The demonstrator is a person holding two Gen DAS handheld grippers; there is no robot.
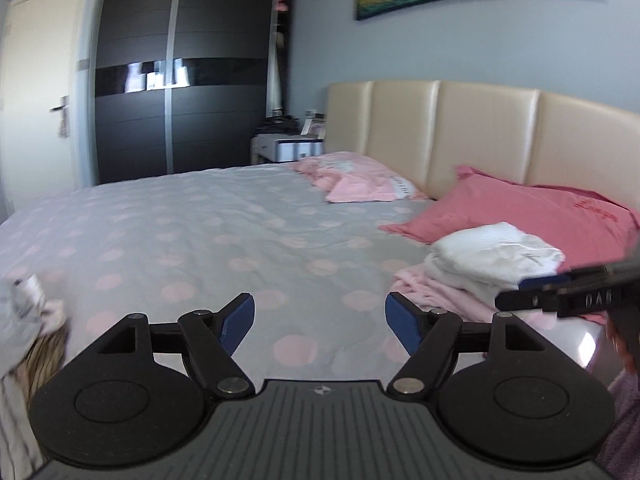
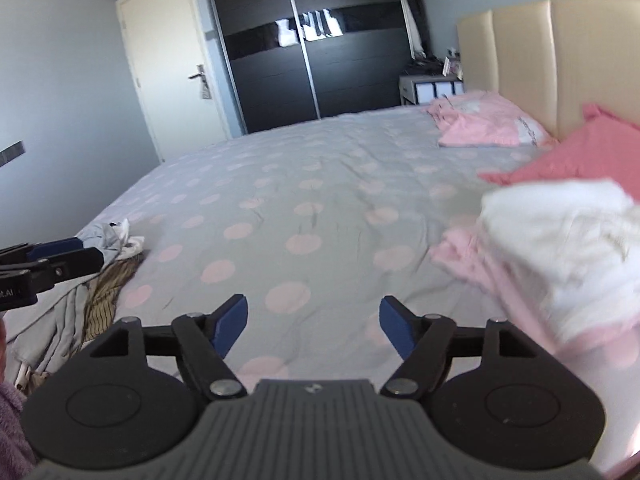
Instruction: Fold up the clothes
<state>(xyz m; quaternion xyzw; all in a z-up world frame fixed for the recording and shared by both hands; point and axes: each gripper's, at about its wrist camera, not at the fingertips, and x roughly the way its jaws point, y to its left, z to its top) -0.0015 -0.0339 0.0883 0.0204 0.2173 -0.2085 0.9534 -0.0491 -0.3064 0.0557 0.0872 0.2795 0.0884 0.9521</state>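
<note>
Two hand-held grippers — left hand-held gripper (image 1: 320, 322) and right hand-held gripper (image 2: 314, 322) — both wide open, empty, over bed (image 2: 320, 184). Folded stack (image 1: 496, 256) at head end by pillow (image 1: 540, 212); unfolded pile (image 2: 108, 276) at near edge toward foot. Likely next step: fetch one garment — pinch single layer, spread flat on bare middle.

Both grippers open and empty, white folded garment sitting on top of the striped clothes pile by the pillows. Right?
Not quite. The white folded garment sits on a pink garment beside the dark pink pillow, as the left wrist view shows. The striped clothes lie unfolded at the opposite side of the bed. The left gripper and right gripper are indeed open and empty.
</note>
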